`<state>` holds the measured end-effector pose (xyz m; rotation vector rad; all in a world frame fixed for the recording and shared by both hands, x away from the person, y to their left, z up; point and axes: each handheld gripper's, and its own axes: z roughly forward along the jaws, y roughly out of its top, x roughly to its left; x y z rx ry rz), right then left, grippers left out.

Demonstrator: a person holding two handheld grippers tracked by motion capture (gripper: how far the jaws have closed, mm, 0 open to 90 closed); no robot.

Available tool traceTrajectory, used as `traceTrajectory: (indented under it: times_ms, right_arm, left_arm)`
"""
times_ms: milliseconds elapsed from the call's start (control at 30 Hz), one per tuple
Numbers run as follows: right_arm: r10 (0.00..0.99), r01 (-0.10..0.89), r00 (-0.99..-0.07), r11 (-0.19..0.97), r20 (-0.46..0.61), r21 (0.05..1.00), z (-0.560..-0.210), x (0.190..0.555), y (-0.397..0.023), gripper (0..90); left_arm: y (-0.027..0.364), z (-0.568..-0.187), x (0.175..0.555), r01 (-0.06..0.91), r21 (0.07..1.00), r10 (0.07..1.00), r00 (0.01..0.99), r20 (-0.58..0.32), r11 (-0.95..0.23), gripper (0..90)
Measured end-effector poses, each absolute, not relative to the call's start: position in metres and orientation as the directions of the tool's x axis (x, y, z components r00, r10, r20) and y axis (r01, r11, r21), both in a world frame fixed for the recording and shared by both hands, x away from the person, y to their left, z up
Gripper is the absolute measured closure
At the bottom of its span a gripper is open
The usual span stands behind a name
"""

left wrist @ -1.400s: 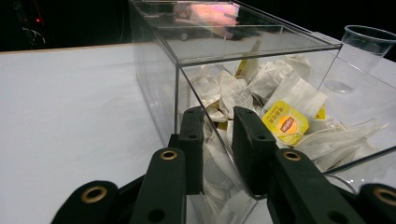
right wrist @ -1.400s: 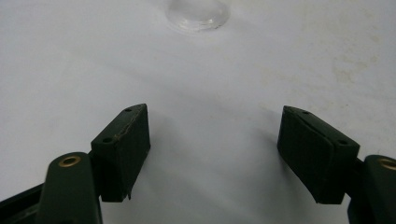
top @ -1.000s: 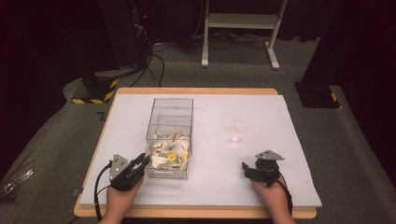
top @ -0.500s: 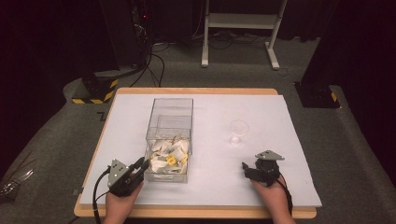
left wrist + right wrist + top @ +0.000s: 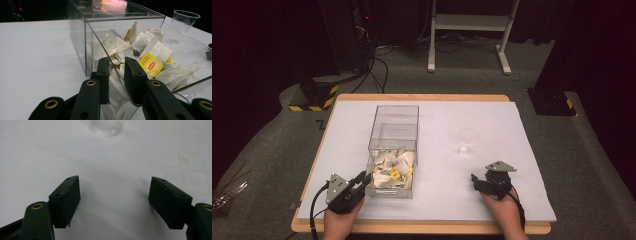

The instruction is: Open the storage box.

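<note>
In the high view, the clear box stood in the middle of the white table cover, with tea bags heaped in its lower half, and a clear plastic cup stood apart to the right of it. The left gripper was at the lower left corner of the box, and the right gripper rested lower right on the bare cover, well apart from the cup. The left gripper view showed more closely what the high view did not: the two jaws of the left gripper were clenched on the thin near wall of the clear box, one jaw outside and one inside, and a yellow tea bag lay just behind the inner jaw; the cup was in the upper right. In the right gripper view the right gripper was released, its jaws wide with only white cover between them, and the base of the cup was at the top edge. Around the wooden table the floor was grey carpet, and the room behind was dark, with a white stand and cables.
</note>
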<state>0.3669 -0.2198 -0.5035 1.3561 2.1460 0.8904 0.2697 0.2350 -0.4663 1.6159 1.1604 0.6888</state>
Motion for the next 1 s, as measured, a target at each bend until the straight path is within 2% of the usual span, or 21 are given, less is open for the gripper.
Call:
traceTrajectory:
  times_ms: [500, 1000]
  right_arm:
    - [0.908, 0.619, -0.417, 0.310, -0.032, 0.721, -0.5035, 0.3668, -0.2198, 25.4]
    - [0.908, 0.619, -0.417, 0.310, -0.032, 0.721, -0.5035, 0.3668, -0.2198, 25.3]
  left_arm:
    - [0.2349, -0.4665, 0.2662, 0.366, 0.930, 0.919, 0.375, -0.123, -0.024, 73.5]
    - [0.2323, -0.4667, 0.2679, 0.355, 0.934, 0.914, 0.391, -0.112, -0.038, 65.2]
